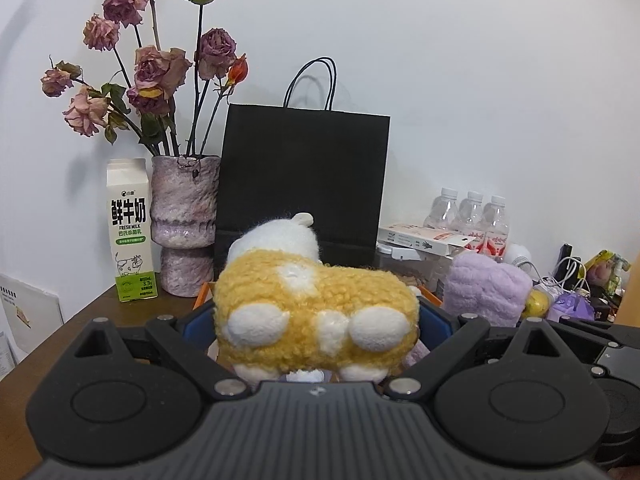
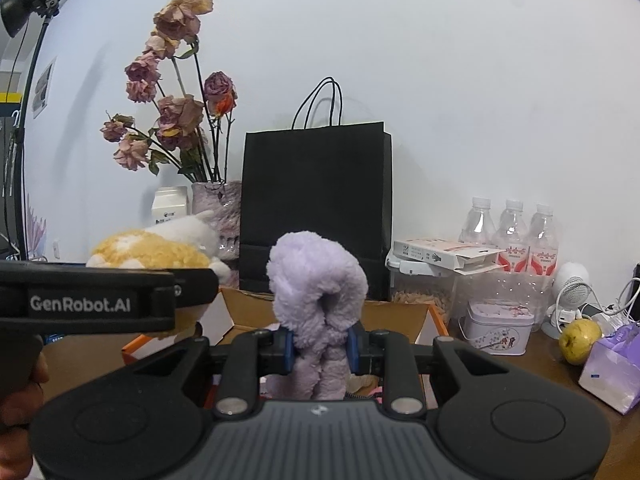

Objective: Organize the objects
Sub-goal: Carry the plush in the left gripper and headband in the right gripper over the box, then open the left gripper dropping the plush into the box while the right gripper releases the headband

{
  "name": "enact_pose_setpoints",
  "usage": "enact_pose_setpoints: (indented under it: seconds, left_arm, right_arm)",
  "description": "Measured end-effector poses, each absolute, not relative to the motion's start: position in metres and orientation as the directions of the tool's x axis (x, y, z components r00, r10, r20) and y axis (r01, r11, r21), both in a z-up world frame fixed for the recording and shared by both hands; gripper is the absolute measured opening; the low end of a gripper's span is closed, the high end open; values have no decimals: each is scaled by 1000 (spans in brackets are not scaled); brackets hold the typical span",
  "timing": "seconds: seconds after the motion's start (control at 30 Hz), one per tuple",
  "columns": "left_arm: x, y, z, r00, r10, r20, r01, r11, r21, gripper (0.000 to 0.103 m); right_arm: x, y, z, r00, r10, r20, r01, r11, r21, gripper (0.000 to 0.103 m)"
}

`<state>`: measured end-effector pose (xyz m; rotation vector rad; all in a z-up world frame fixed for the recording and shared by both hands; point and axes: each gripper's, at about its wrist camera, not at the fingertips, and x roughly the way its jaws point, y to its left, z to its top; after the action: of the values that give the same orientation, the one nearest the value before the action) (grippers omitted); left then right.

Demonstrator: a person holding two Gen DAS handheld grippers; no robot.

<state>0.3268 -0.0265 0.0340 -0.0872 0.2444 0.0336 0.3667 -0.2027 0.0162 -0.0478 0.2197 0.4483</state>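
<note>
My left gripper (image 1: 316,344) is shut on a yellow and white plush toy (image 1: 312,316), which fills the gap between its blue pads and hangs above the table. My right gripper (image 2: 320,346) is shut on a purple plush toy (image 2: 316,292), its blue pads pressing the toy's narrow lower part. Both toys are held over an open cardboard box with orange edges (image 2: 400,316). In the right wrist view the left gripper's black body and the yellow plush toy (image 2: 148,252) show at the left. The purple plush toy (image 1: 486,292) shows at the right of the left wrist view.
A black paper bag (image 2: 316,208) stands behind the box. A vase of dried roses (image 1: 184,220) and a milk carton (image 1: 130,232) stand at the left. At the right are three water bottles (image 2: 512,232), a white box on a food container (image 2: 432,256), a tin (image 2: 498,328), a small fan (image 2: 570,292), an apple (image 2: 578,340).
</note>
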Motion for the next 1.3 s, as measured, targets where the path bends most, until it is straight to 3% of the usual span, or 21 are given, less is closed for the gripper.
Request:
enact_pose_setpoints:
  seconds: [0.63, 1.3]
  left_arm:
    - [392, -16, 23, 957, 46, -285, -70, 995, -75, 98]
    - [440, 2, 0, 916, 82, -392, -120, 990, -72, 100]
  right_arm:
    - [433, -184, 8, 870, 427, -247, -442, 897, -7, 23]
    - [480, -175, -19, 852, 392, -346, -425, 905, -20, 26]
